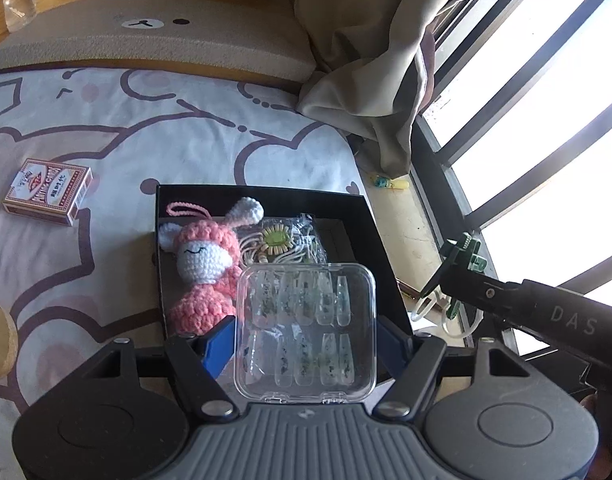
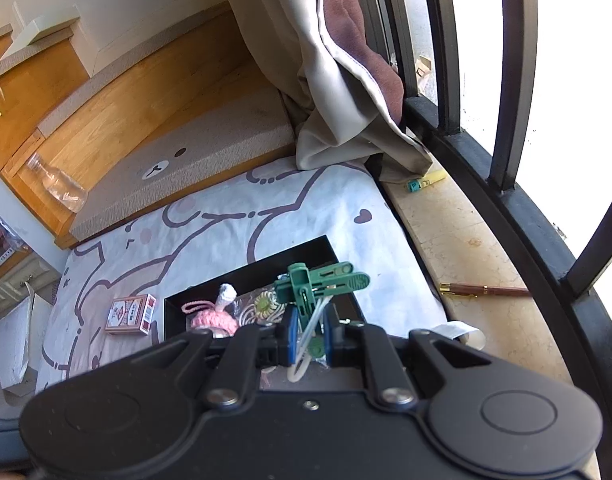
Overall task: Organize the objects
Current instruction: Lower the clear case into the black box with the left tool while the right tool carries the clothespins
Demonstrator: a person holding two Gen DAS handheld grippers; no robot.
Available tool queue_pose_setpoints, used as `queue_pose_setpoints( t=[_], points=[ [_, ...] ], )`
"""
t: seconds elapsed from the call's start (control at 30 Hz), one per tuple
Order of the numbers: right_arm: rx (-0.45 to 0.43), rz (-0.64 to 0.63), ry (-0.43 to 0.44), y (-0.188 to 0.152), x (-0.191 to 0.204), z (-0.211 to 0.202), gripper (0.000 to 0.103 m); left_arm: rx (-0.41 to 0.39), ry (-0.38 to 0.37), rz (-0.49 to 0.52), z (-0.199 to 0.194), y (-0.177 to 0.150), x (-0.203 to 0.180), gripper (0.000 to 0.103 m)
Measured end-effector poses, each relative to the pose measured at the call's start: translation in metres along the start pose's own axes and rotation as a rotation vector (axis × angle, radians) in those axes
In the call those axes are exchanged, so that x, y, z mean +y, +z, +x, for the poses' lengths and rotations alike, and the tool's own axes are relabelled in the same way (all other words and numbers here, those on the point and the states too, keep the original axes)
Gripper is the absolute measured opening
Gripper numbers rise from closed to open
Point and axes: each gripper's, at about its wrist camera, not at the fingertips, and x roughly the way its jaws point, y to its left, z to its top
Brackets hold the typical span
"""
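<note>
While the left gripper clamps a clear nail case, lid up, over the black box by the bed's window edge, the right gripper pinches green clips pointing windowward.

Left gripper held a clear case of press-on nails over a black box.

Its blue pads clamped the case's sides. In the box lay a pink crocheted bunny and a bagged beaded ornament. A red playing-card pack lay well apart on the cartoon-print sheet. At right, the other gripper carried a green clip near the barred window.
</note>
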Motion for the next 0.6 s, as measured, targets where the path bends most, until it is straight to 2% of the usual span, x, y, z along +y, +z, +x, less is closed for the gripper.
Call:
queue_pose_setpoints(
  t=[0.37, 0.6],
  points=[
    [0.028, -0.006, 0.012, -0.002, -0.004, 0.007, 0.013, 0.063, -0.046, -0.076, 0.024, 0.004, 0.007, 0.073],
    [0.085, -0.041, 0.016, -0.004, -0.001, 0.02, 0.013, 0.114, -0.04, -0.077, 0.04, 0.001, 0.005, 0.073]
  ],
)
